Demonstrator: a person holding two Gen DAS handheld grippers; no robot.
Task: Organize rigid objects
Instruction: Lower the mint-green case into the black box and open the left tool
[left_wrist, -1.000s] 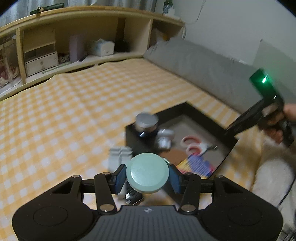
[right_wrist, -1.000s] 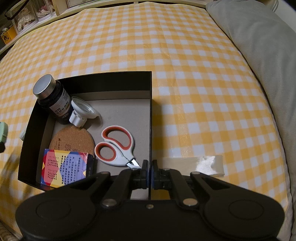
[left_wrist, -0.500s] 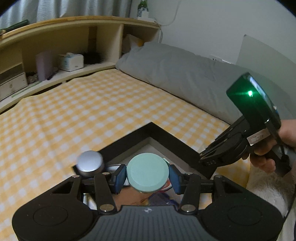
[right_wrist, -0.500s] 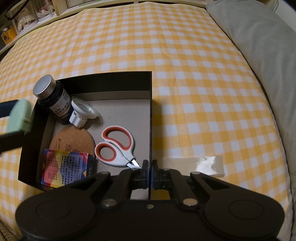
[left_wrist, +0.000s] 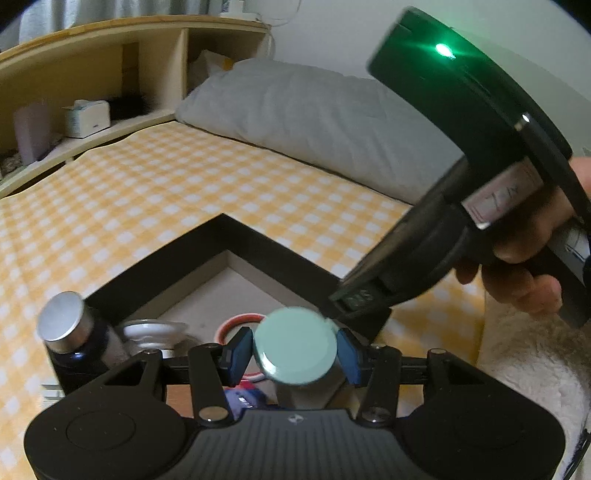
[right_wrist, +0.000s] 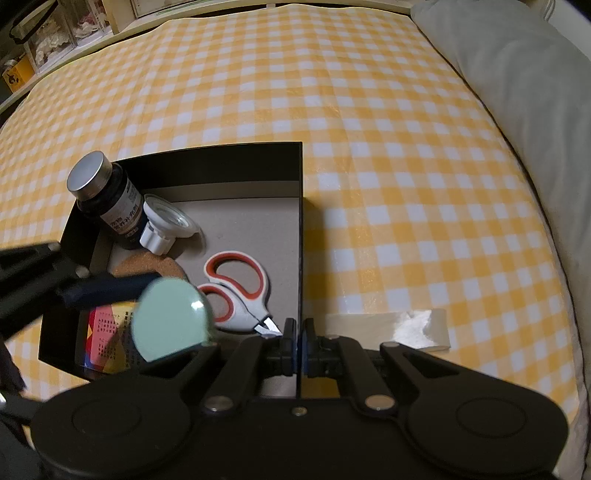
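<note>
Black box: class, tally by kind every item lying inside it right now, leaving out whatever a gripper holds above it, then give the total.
In the box:
Bottle: 1
White lid: 1
Cork coaster: 1
Scissors: 1
Printed packet: 1
Total: 5
Not counted: the green-capped jar held by the left gripper.
</note>
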